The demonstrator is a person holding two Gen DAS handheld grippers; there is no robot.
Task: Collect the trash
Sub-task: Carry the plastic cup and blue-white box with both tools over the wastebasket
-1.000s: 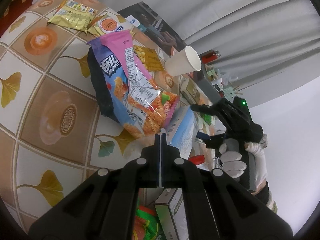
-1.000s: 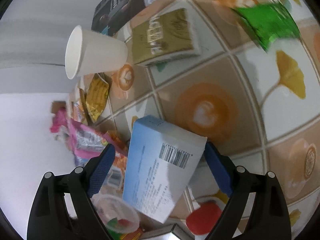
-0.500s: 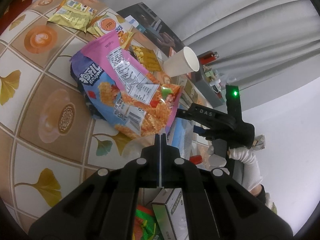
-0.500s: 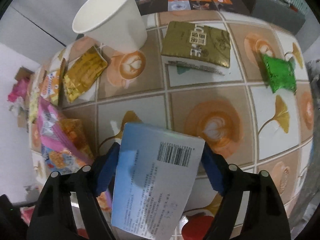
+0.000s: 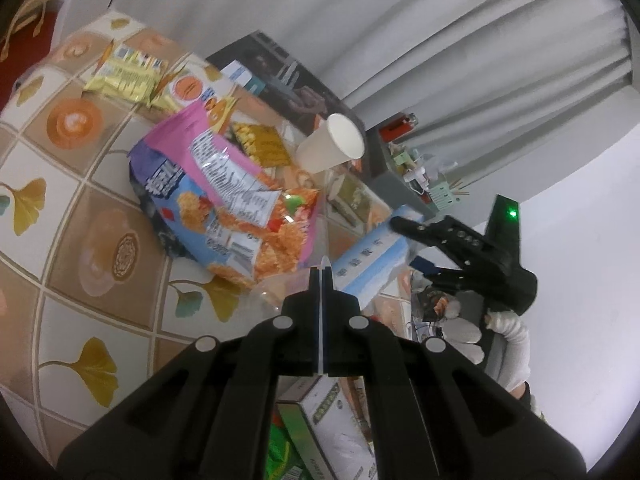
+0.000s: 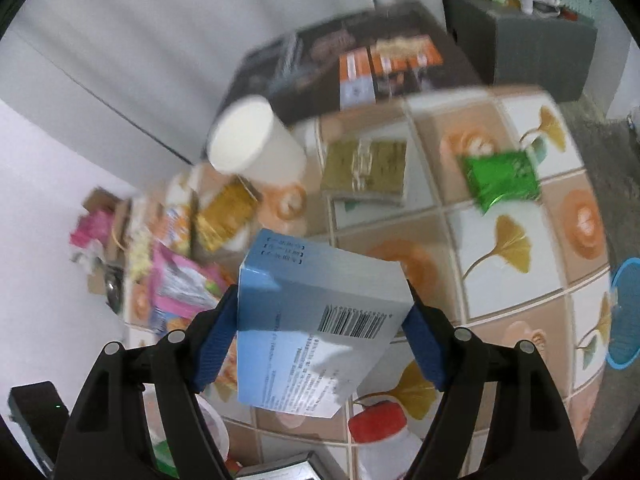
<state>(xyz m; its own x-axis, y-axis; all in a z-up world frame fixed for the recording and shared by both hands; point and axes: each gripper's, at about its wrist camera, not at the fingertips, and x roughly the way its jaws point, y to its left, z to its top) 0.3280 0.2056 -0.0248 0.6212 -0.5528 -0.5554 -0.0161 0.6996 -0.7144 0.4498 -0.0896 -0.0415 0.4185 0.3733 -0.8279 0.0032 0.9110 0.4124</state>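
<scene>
Left gripper (image 5: 322,268): black plastic linkage arms, silver round pivots. Right gripper (image 6: 320,340): same black frame, ribbed blue pads (image 6: 214,344), green LED above it. Hand (image 5: 464,330) below it wears white glove.

You've got grey curtains (image 5: 460,60) behind the tiled table (image 5: 60,208), a white wall (image 5: 580,240), and a grey cabinet (image 6: 532,40).

I see light-blue barcoded box (image 6: 320,320) | tilted, lifted off table | pink snack bag (image 5: 228,200) at its nine o'clock | paper cup (image 6: 256,144) at twelve, lying tipped
</scene>
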